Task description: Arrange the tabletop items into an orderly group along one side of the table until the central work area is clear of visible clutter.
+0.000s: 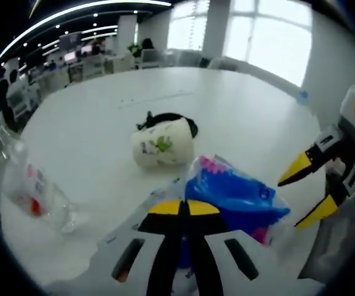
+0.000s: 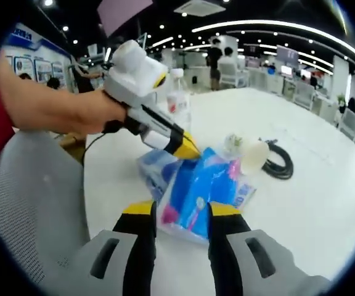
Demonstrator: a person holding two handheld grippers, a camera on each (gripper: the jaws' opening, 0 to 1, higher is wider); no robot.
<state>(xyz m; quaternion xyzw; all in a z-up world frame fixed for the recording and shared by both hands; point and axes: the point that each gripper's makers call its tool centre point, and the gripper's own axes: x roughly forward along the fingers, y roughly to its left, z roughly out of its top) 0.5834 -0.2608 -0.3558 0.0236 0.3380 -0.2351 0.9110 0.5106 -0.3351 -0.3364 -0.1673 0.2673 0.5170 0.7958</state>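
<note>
- In the left gripper view, the left gripper [image 1: 179,208] has its yellow-tipped jaws pressed together, no gap between them, and the tips sit right at the edge of the blue tissue pack [image 1: 236,198]; whether any of the wrapper is pinched between them cannot be told.
- From the right gripper view that same left gripper [image 2: 188,148] comes in from the left, held in a person's hand [image 2: 97,111], its yellow tip touching the top of the tissue pack [image 2: 202,188].
- The right gripper [image 2: 182,213] has its jaws spread apart, and the near end of the tissue pack lies in the gap between them; the jaws stand on either side without clamping it.
- In the left gripper view the right gripper [image 1: 310,188] enters from the right, its yellow tips parted, just beside the pack.
- Just past the pack, a white paper cup [image 1: 162,143] lies on its side, and a coiled black cable [image 1: 174,117] sits right behind it, touching or nearly so.
- Off to the left in the left gripper view, a clear plastic bottle [image 1: 32,188] rests on the white table [image 1: 239,111], well apart from the cup.
- In the right gripper view a grey mesh chair back [image 2: 36,209] sits at the table's near edge.
</note>
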